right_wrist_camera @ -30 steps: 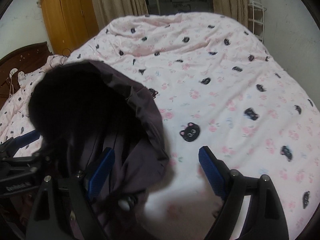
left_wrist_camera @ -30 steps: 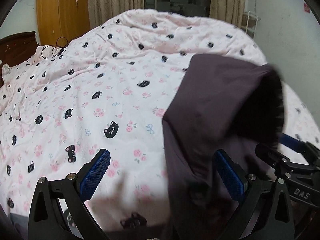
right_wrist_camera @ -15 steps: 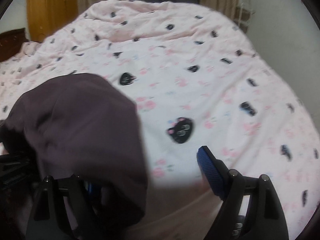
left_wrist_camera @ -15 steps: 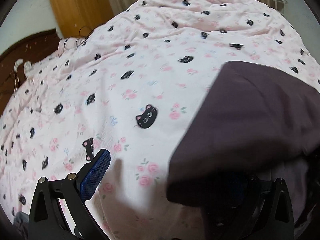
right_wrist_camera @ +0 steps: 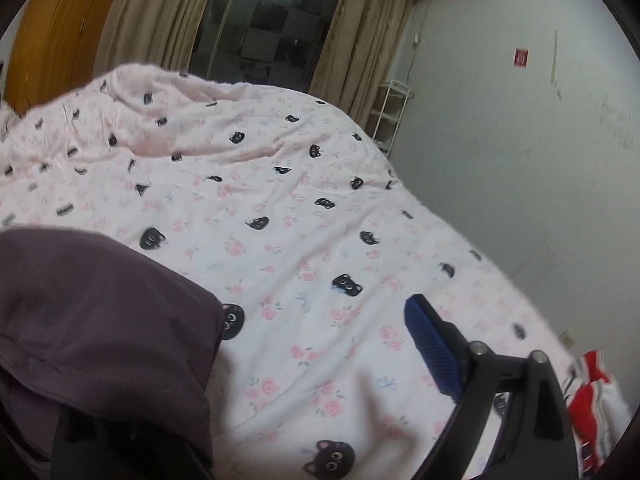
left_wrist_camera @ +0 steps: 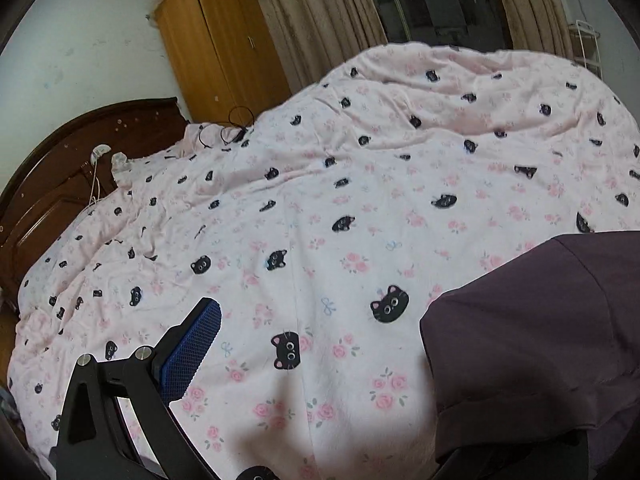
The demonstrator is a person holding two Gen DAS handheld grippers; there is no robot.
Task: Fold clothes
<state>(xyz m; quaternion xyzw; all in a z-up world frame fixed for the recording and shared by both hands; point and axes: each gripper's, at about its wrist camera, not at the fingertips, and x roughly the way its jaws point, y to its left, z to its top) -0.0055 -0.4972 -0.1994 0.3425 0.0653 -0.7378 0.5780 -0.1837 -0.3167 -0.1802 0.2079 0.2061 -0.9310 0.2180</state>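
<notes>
Draping over one finger of each hand-held gripper, left [left_wrist_camera: 320, 360] and right [right_wrist_camera: 320, 344], the purple garment [left_wrist_camera: 540, 332] leaves open bed [left_wrist_camera: 360, 200] ahead; the right's jaws are opening, both wide.

A pink duvet [left_wrist_camera: 360, 208] printed with black cat faces and roses covers the bed. Behind it stand a dark wooden headboard [left_wrist_camera: 60, 184], an orange wardrobe [left_wrist_camera: 224, 48], beige curtains [right_wrist_camera: 160, 16] and a white wire rack [right_wrist_camera: 390, 114].

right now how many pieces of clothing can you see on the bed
2. A dark purple garment draped over each gripper's inner finger near the front of the bed, and a red and white garment at the bed's right edge. More may lie out of view.
</notes>
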